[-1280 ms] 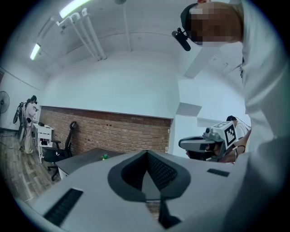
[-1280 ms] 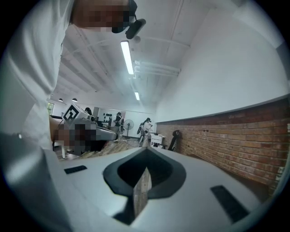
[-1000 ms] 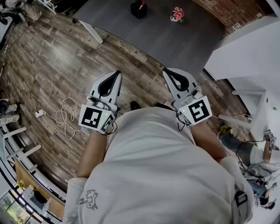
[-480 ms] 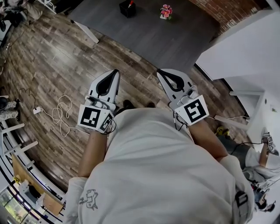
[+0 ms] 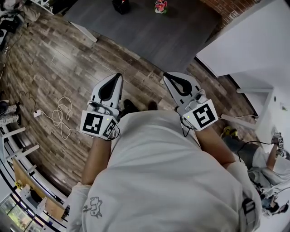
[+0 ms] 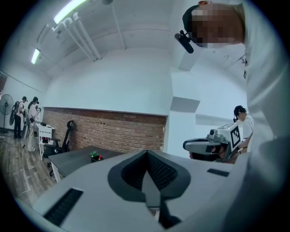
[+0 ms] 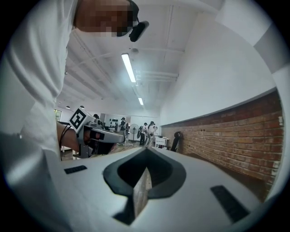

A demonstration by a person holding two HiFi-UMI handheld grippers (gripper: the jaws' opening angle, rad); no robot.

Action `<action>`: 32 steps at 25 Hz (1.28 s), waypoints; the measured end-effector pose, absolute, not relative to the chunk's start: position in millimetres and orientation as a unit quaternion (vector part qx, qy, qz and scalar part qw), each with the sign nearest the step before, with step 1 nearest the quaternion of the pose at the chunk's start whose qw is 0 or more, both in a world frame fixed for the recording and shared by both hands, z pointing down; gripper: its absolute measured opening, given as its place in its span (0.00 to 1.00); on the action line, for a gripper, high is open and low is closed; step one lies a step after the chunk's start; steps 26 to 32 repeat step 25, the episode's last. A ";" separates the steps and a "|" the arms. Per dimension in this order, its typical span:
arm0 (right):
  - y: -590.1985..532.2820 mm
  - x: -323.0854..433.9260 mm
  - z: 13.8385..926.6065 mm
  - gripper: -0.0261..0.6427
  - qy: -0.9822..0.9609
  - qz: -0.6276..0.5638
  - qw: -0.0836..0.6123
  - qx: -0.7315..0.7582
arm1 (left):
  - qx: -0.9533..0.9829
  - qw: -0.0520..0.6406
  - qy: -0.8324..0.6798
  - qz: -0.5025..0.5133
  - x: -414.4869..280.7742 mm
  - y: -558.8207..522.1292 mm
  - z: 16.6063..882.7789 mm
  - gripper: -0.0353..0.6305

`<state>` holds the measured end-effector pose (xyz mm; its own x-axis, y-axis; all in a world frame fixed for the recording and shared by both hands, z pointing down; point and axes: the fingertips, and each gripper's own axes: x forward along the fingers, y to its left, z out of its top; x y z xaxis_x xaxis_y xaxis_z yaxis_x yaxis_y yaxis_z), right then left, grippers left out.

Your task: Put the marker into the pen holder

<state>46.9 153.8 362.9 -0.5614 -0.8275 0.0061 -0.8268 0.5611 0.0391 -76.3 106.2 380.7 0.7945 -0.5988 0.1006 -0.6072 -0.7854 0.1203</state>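
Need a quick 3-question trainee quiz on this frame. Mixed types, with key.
1. True or false: the left gripper holds something.
2. Multiple choice: the pen holder stands on A) the dark table, B) the wood floor, C) the white desk.
3. Fill in: the jaws of the right gripper are ____ (open/shut).
Key: 1 false; 2 A; 3 shut.

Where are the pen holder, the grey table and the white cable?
pen holder (image 5: 121, 5): head view, black side wall.
grey table (image 5: 176, 31): head view, bare top.
white cable (image 5: 60, 118): head view, coil on floor.
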 end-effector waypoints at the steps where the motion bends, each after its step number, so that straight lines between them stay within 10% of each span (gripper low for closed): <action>1: 157.0 48.5 363.2 0.05 -0.885 -0.015 0.009 0.466 | 0.944 0.073 -0.321 0.029 -75.4 108.5 379.5 0.07; 32: 167.6 47.6 371.7 0.05 -0.897 -0.005 0.009 0.442 | 0.941 0.079 -0.328 0.033 -75.6 130.2 384.8 0.07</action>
